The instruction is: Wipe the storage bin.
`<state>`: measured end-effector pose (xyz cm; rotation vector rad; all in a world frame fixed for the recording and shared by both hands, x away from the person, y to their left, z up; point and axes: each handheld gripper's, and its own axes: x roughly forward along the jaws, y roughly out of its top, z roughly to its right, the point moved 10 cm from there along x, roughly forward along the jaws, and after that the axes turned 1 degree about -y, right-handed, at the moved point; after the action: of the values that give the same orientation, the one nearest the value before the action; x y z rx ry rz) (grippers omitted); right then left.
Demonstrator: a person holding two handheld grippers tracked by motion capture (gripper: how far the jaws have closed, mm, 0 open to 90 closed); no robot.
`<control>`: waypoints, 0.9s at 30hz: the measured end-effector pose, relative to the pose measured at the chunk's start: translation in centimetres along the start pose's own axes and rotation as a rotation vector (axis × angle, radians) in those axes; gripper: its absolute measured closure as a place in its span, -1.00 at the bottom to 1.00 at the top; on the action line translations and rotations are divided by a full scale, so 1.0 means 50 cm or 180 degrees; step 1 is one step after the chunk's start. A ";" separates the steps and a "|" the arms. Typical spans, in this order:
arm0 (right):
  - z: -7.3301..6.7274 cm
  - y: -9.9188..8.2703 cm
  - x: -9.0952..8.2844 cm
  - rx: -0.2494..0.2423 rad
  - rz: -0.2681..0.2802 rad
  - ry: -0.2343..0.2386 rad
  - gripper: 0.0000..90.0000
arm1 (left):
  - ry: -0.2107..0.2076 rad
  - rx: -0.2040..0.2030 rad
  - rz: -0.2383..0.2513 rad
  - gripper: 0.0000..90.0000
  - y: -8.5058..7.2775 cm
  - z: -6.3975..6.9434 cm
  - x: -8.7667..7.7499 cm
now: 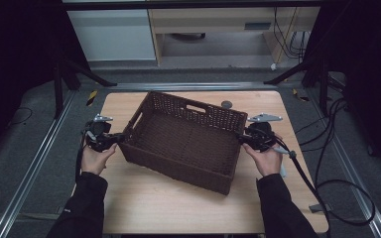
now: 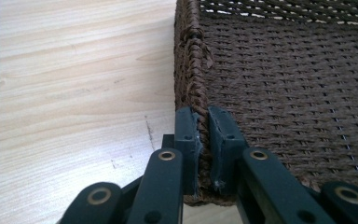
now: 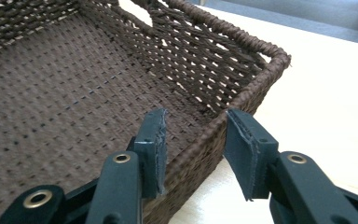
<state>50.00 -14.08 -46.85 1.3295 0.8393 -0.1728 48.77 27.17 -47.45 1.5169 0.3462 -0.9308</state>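
Note:
A dark brown woven basket (image 1: 178,171) lies skewed on the wooden table (image 1: 149,208), and its inside holds nothing. My left gripper (image 1: 121,139) is at the basket's left end. In the left gripper view the left gripper (image 2: 204,140) is shut on the braided rim of the basket (image 2: 279,84), one pad on each side. My right gripper (image 1: 242,139) is at the right end. In the right gripper view the right gripper (image 3: 196,135) straddles the rim of the basket (image 3: 51,93); the outer pad (image 3: 242,154) stands clear of the wall, so it is open.
A small round grey thing (image 1: 226,104) lies on the table just behind the basket. Black cables (image 1: 337,188) loop on the floor to the right. Metal rails run along both sides of the table. Bare wood shows in front of the basket.

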 end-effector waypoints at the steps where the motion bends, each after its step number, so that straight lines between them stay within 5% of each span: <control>1: 0.000 -0.004 0.003 -0.0023 -0.0031 -0.0027 0.33 | 0.0006 0.0010 0.0001 0.82 0.000 0.000 -0.001; 7: -0.003 -0.010 -0.001 -0.0022 -0.0015 0.0001 0.38 | -0.0009 0.0010 0.0028 0.63 0.000 -0.003 -0.018; 16: -0.011 -0.017 -0.025 0.0058 -0.0126 0.0160 0.36 | 0.0025 0.0045 0.0000 0.82 0.004 -0.002 -0.016; 22: 0.014 -0.004 -0.020 0.0069 0.0014 0.0011 0.31 | 0.0036 0.0010 0.0043 0.84 0.009 -0.008 -0.011; 27: 0.007 -0.009 -0.008 0.0046 0.0007 0.0047 0.39 | 0.0063 0.0004 0.0044 0.75 0.008 -0.008 -0.016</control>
<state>49.61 -14.66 -46.95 1.3468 0.8503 -0.1678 48.71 27.70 -46.63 1.5289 0.3489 -0.9059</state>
